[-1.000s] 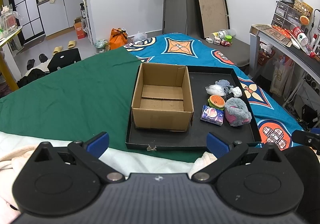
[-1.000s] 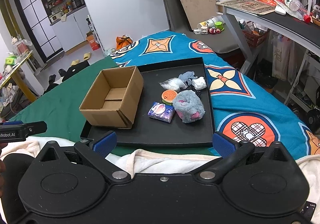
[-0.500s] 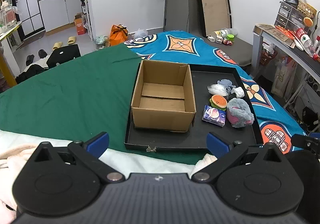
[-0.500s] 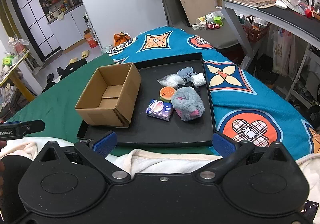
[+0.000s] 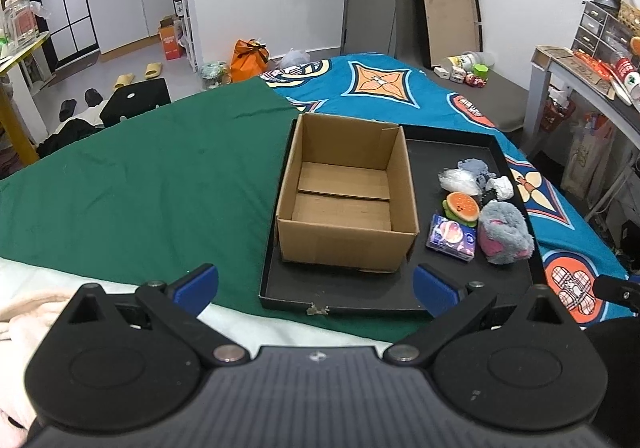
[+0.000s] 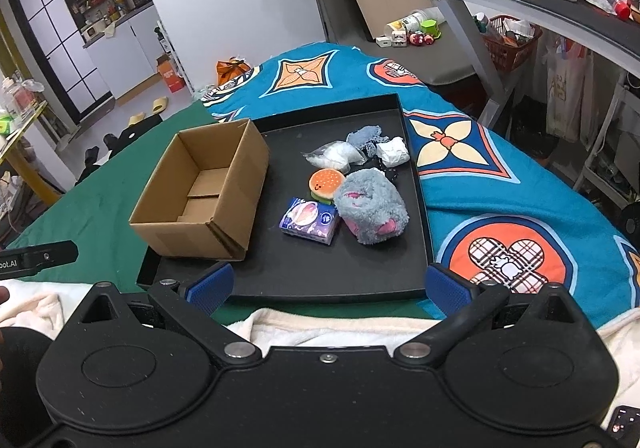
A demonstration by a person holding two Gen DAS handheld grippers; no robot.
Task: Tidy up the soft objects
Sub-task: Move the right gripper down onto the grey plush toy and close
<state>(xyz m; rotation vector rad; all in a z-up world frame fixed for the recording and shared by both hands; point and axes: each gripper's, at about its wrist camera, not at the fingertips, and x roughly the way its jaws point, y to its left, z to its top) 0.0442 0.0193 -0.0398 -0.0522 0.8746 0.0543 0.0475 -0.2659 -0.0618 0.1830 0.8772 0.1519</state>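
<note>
An open, empty cardboard box [image 5: 346, 194] [image 6: 202, 190] stands on the left of a black tray [image 5: 448, 290] [image 6: 320, 272]. To its right on the tray lie a grey and pink plush [image 5: 505, 232] [image 6: 370, 212], a burger-shaped toy [image 5: 462, 206] [image 6: 326, 183], a purple tissue pack [image 5: 451, 237] [image 6: 309, 219], a clear plastic bag [image 6: 334, 155], a grey-blue cloth [image 6: 366, 136] and a white wad [image 6: 394, 150]. My left gripper [image 5: 316, 286] and right gripper [image 6: 328, 286] are both open and empty, near the tray's front edge.
The tray rests on a green cloth [image 5: 140, 176] beside a blue patterned blanket [image 6: 480, 152]. Cream fleece [image 6: 320, 328] lies under the grippers. A grey desk [image 6: 540, 12] with clutter stands at the right. Bags and slippers are on the floor beyond.
Both grippers have moved forward toward the tray, so the box and soft objects look larger. Both stay open. Nothing on the tray has moved.
</note>
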